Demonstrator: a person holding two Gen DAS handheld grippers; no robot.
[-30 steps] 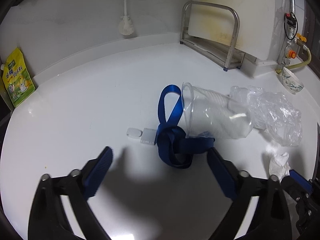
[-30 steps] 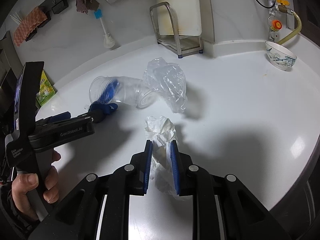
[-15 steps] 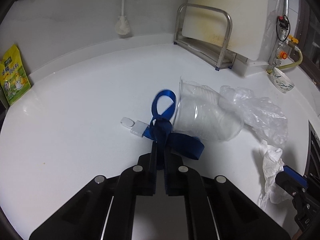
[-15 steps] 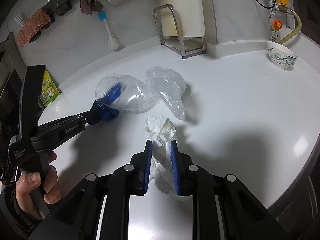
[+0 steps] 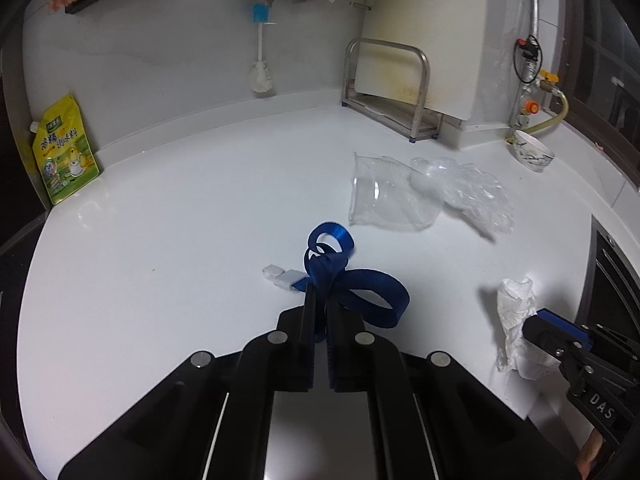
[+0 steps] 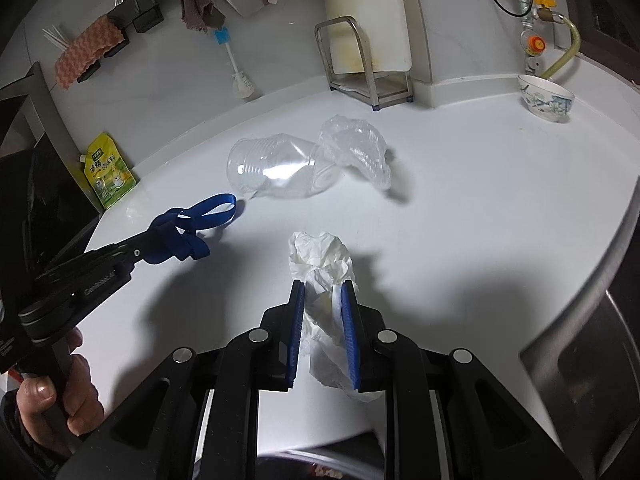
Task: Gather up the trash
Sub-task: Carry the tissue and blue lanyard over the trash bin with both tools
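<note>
We are clamping the left gripper (image 5: 319, 294) on the blue lanyard (image 5: 352, 284) (loops dangling over the white counter (image 5: 180, 240)). We are pinching the crumpled tissue (image 6: 320, 256) in the right gripper (image 6: 323, 294). Farther out, the clear plastic cup (image 6: 276, 168) is lying on its side, touching the plastic wrap (image 6: 356, 148).

White table (image 5: 168, 264), glossy, curved at its far edge. Yellow-green pouch (image 5: 64, 150) stands upright at the back left, leaning on the wall. White bottle brush (image 5: 261, 60) with a blue handle end hangs on the wall. Steel rack (image 5: 394, 92) at the back holds a stained white board (image 6: 370, 12) upright. Patterned bowl (image 6: 546, 98) sits far right, near a yellow hose (image 6: 562, 56). Cloths (image 6: 196, 6) hang from a dark rail.
</note>
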